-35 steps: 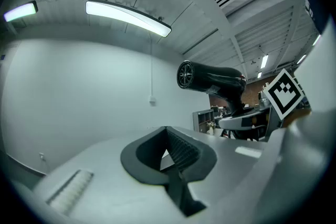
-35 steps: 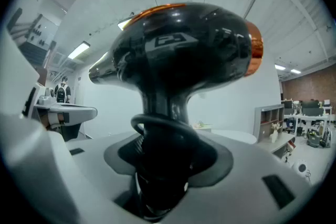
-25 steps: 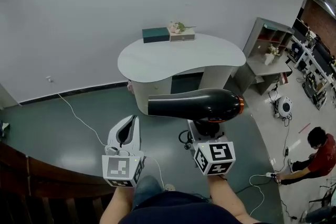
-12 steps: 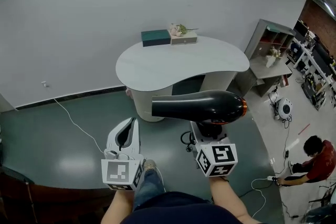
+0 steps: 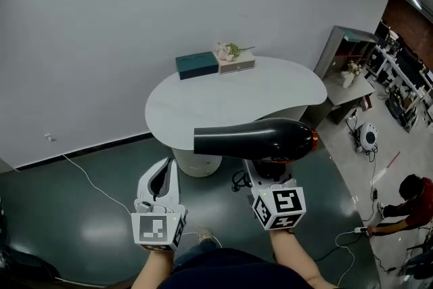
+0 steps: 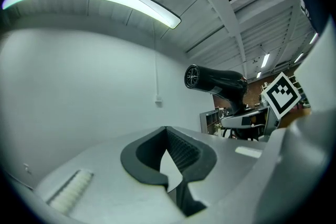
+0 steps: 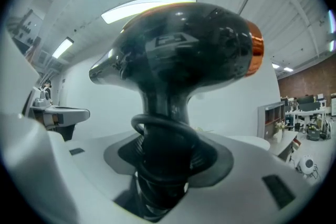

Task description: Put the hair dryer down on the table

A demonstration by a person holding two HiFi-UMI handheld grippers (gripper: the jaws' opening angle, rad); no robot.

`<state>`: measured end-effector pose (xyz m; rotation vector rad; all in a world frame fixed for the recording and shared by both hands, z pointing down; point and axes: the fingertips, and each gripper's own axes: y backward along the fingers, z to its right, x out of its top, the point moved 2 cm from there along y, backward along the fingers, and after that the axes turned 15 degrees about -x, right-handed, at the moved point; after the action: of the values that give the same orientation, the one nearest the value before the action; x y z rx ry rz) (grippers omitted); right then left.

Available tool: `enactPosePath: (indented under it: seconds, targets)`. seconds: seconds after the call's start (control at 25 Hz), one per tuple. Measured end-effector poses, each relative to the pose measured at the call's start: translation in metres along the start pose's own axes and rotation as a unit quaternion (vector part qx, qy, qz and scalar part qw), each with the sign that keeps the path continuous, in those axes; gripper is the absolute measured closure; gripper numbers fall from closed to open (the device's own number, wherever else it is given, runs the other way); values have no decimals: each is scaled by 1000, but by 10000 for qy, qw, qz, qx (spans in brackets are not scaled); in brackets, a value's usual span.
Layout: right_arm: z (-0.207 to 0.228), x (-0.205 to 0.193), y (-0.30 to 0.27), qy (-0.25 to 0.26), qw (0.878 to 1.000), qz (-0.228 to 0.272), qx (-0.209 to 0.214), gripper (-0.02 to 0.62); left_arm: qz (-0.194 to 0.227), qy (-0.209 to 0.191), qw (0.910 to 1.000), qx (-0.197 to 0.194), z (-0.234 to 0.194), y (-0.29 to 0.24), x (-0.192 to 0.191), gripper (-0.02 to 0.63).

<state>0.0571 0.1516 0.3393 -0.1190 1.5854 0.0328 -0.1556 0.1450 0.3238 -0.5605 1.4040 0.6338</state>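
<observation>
Hair dryer point(image 5: 254, 139) stands upright above the right claw point(image 5: 269, 171), whose jaws clamp its handle.

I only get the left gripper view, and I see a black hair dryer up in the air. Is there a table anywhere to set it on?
Observer: Yes, the head view shows a white rounded table just beyond the hair dryer.
Operator: Anything on it?
Observer: A dark green box and a pale box with flowers, at its far edge.
Operator: Anyone else around?
Observer: A person in a red top, low on the floor at the right.
</observation>
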Motion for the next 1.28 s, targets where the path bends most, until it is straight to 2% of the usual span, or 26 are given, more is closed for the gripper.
enactPosePath:
  seconds: [0.16,0.32,0.68,1.0,1.16,1.28]
  targets:
    - [-13,-1,-52,2,9999,-23,-142,359,24,16,9999,-164,-46,-39,-9,595]
    - [-19,-5,-88,32,9996,-117,-237,359,59,69,9996,-276,-74,-69,-16,595]
    - [-20,-4,-104,55,9997,-137,-188,359,53,-88,9987,-495,-75,-89,-22,595]
    - [-12,-13,-210,102,9997,-200,9,359,59,37,9997,-246,-126,-170,-37,595]
    - [-3,-6,-272,160,9996,-191,117,358,216,23,9997,-147,-152,-218,-32,595]
    - [7,-4,-316,211,9992,-222,258,359,180,22,9998,41,-169,-255,-29,595]
